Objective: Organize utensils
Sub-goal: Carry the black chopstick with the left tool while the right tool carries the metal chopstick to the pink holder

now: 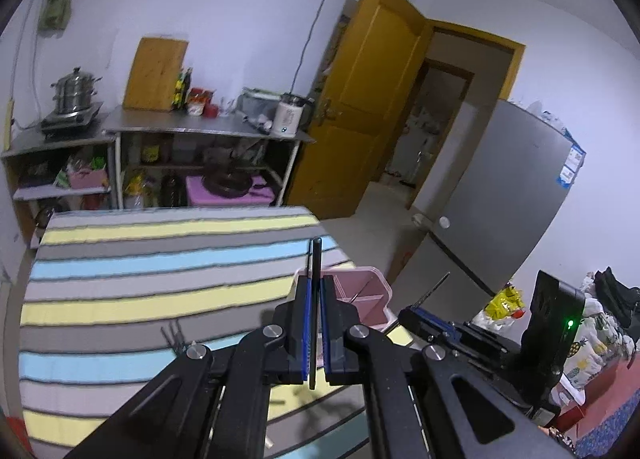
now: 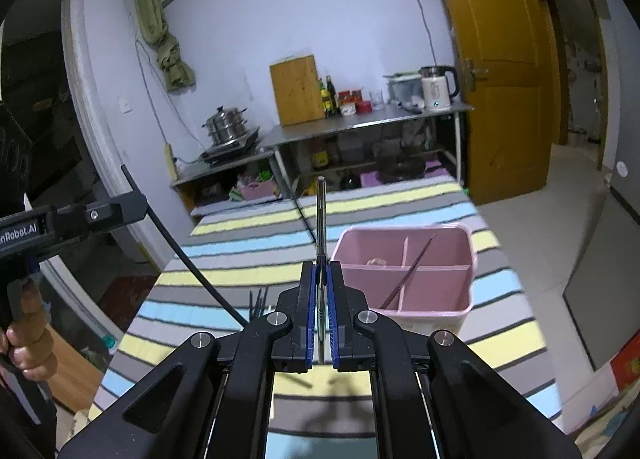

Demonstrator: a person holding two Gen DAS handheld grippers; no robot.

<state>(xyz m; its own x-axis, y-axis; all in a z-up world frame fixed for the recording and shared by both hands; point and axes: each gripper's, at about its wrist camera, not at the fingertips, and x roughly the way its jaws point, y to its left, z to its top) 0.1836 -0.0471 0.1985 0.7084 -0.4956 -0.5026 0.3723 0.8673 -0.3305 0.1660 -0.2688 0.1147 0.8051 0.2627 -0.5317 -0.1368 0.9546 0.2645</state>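
My left gripper [image 1: 316,283] is shut on a thin black chopstick [image 1: 317,259] that sticks up past its tips, above the striped table [image 1: 140,259]. Just beyond it stands a pink divided organizer [image 1: 360,270]. My right gripper [image 2: 321,269] is shut on a slim silver metal utensil [image 2: 321,211] pointing forward, left of the organizer [image 2: 432,319]. One dark chopstick [image 2: 412,271] leans inside the organizer. Several black chopsticks [image 2: 258,301] lie on the cloth near the left. In the right wrist view the left gripper [image 2: 136,197] shows at the left with its black chopstick [image 2: 192,259].
A hand [image 2: 28,347] grips the left tool's handle. Behind the table stand steel shelves [image 2: 360,123] with a pot, cutting board, bottles and kettle. A yellow door [image 2: 500,59] is at the right, and a grey fridge [image 1: 500,199] stands beside the table's right edge.
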